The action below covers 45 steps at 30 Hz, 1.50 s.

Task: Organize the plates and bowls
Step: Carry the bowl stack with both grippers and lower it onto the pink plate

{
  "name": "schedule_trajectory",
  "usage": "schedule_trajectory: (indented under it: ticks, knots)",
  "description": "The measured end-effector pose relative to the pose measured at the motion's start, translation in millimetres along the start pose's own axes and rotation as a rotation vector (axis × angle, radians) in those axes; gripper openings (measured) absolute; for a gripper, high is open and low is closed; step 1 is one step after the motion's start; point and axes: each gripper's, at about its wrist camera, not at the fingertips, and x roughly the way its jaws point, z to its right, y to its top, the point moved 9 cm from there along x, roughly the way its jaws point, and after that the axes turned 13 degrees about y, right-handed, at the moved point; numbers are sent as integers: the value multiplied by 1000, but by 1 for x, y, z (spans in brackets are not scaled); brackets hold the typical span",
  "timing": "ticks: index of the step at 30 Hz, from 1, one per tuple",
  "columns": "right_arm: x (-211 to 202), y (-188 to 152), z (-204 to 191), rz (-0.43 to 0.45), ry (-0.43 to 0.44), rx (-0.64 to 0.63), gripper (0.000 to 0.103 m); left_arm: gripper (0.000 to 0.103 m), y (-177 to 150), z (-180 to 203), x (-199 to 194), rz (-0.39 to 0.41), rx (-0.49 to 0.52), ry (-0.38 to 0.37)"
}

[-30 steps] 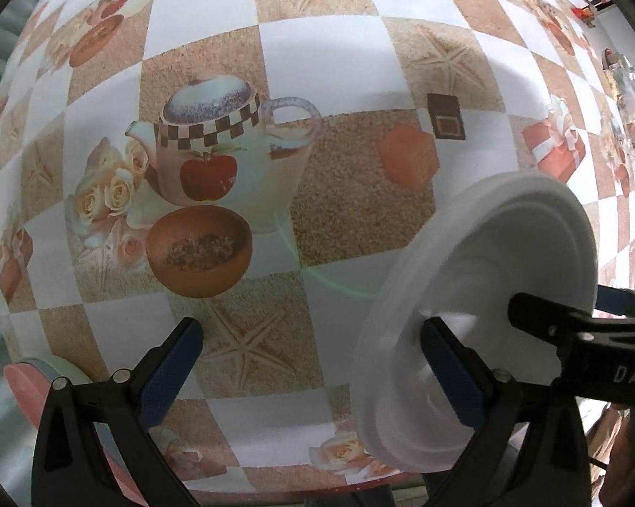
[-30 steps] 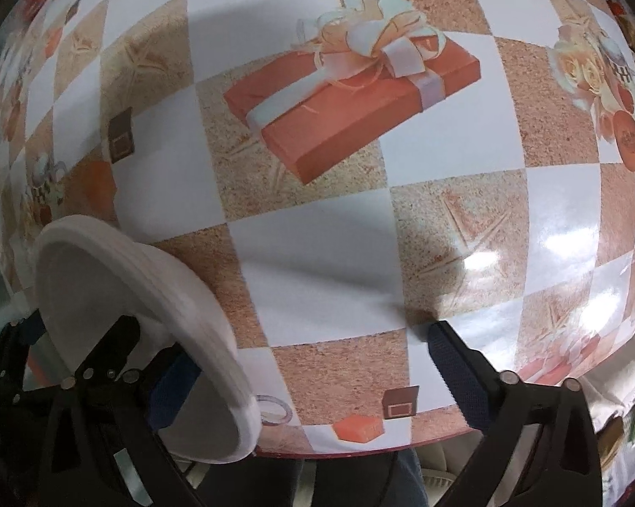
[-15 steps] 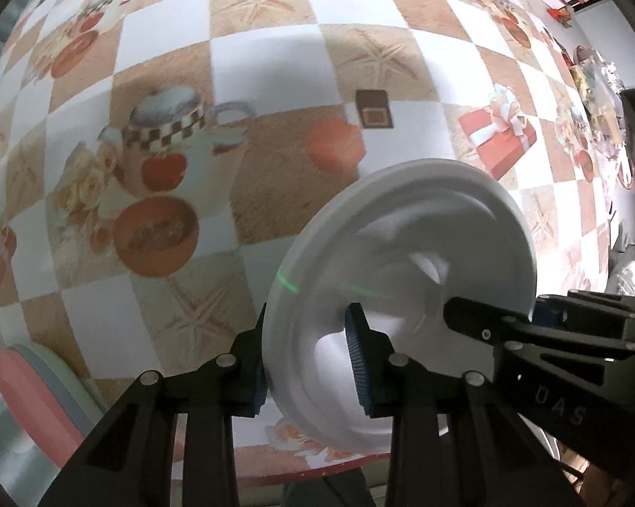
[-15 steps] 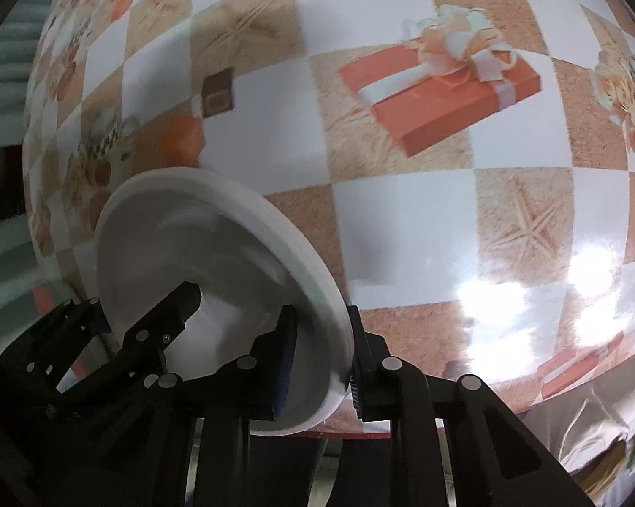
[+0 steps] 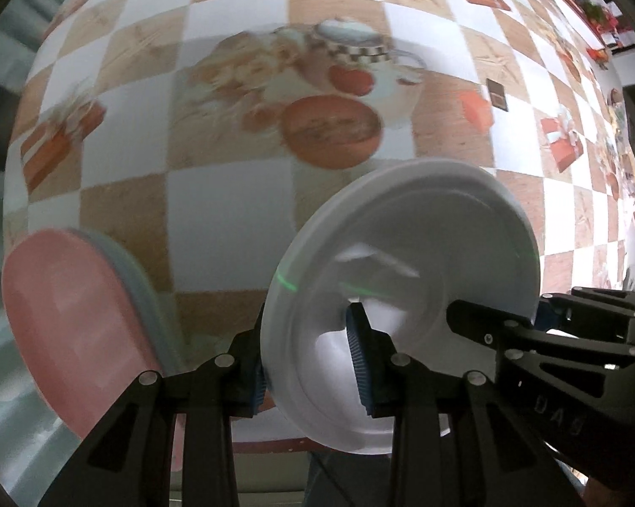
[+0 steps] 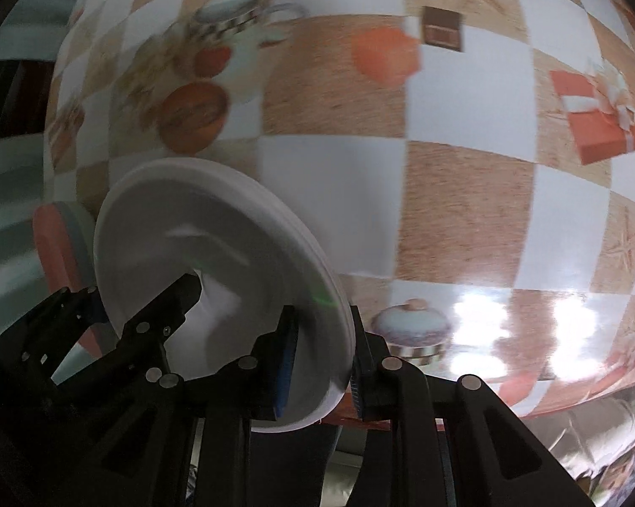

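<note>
white plate (image 5: 423, 228): held on edge above the table, gripped from two opposite sides of its rim; concave face turned towards both cameras, its lower part over the table's near edge.
left gripper (image 5: 309, 363): closed on the plate's rim, one blue pad (image 5: 357, 359) on the inner face, the other behind the rim; the log's quick narrowing fits a grip that is fresh.
right gripper (image 6: 319, 363): clamped on the opposite rim of the same plate (image 6: 216, 253), one blue pad (image 6: 286, 363) inside the dish, the other finger behind it; also only just closed.
how they meet: in the left wrist view the right gripper's black fingers (image 5: 541, 338) reach in from the right onto the plate; in the right wrist view the left gripper (image 6: 106, 329) comes in from the lower left.
pink plate (image 5: 72, 321): at the table's near left corner, lying on a pale blue-green plate (image 5: 144, 279) whose rim shows along its far side; near the white plate, not touching it.
table (image 5: 229, 211): covered in a checked cloth of white and tan squares printed with teapots, bowls, roses and gift boxes.
sharpness: both views are blurred by motion.
</note>
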Motion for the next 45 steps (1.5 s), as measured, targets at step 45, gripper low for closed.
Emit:
schedule_trajectory:
  ticks: [45]
  knots:
    - [15, 2, -181, -47, -46, -323, 24, 37, -55, -169, -75, 136, -341, 60]
